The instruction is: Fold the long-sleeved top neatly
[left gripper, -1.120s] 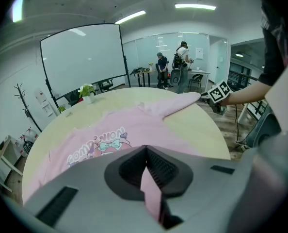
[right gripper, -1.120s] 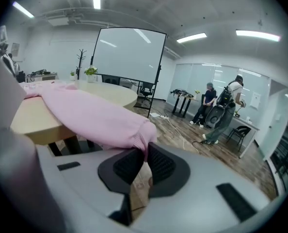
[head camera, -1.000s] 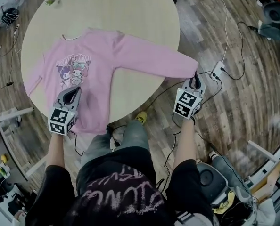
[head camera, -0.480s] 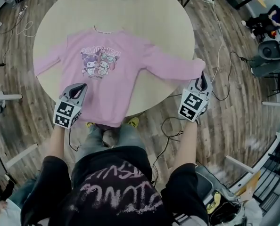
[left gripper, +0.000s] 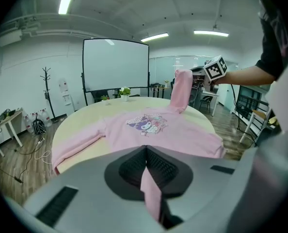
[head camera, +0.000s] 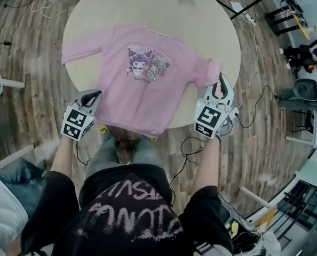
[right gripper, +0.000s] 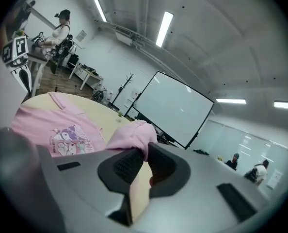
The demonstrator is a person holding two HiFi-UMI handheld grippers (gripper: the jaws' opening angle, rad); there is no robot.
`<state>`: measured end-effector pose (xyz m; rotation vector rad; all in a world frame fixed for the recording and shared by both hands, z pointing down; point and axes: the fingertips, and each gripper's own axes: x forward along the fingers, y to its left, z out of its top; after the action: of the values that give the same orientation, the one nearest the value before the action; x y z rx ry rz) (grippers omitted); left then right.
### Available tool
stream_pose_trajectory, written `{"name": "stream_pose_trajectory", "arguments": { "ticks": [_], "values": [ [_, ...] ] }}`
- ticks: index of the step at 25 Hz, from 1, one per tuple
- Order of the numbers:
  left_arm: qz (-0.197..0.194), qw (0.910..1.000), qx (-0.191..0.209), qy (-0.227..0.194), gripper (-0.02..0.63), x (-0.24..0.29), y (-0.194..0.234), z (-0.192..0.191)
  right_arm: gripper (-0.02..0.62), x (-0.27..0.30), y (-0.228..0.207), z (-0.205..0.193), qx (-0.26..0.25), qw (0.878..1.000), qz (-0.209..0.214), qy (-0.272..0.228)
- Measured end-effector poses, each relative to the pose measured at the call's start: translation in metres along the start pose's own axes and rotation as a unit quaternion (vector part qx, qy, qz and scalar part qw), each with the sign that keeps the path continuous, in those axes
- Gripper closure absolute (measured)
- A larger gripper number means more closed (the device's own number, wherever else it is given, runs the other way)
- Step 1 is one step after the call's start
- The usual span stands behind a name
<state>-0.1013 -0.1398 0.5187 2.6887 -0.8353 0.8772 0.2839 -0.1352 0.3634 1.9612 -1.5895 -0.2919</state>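
My left gripper [head camera: 93, 94] pinches the top's [head camera: 142, 84] hem [head camera: 127, 128] between its jaws, and my right gripper [head camera: 221, 83] pinches the sleeve end [head camera: 213, 68], which sticks up past its tips.

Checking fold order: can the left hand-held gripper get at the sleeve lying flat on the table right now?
Probably not yet: the left hand-held gripper is shut on the edge of the pink top. Once freed, the flat sleeve lies uncovered, nothing between.
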Motion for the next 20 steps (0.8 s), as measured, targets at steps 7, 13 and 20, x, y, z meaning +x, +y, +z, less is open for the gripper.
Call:
{"name": "stream_pose_trajectory", "arguments": {
  "ticks": [7, 13, 20],
  "values": [
    [0.016, 0.9996, -0.022, 0.005, 0.594, -0.041, 0.034, -0.039, 0.561, -0.004, 0.131, 0.042, -0.057, 0.994, 0.090, -0.022],
    [0.017, 0.9992, -0.030, 0.023, 0.594, -0.057, 0.041, -0.076, 0.541, -0.015, 0.232, 0.046, -0.123, 0.975, 0.179, -0.032],
    [0.016, 0.9979, -0.045, 0.044, 0.594, -0.060, 0.039, -0.105, 0.512, -0.025, 0.299, 0.018, -0.132, 0.959, 0.250, -0.008]
  ]
}}
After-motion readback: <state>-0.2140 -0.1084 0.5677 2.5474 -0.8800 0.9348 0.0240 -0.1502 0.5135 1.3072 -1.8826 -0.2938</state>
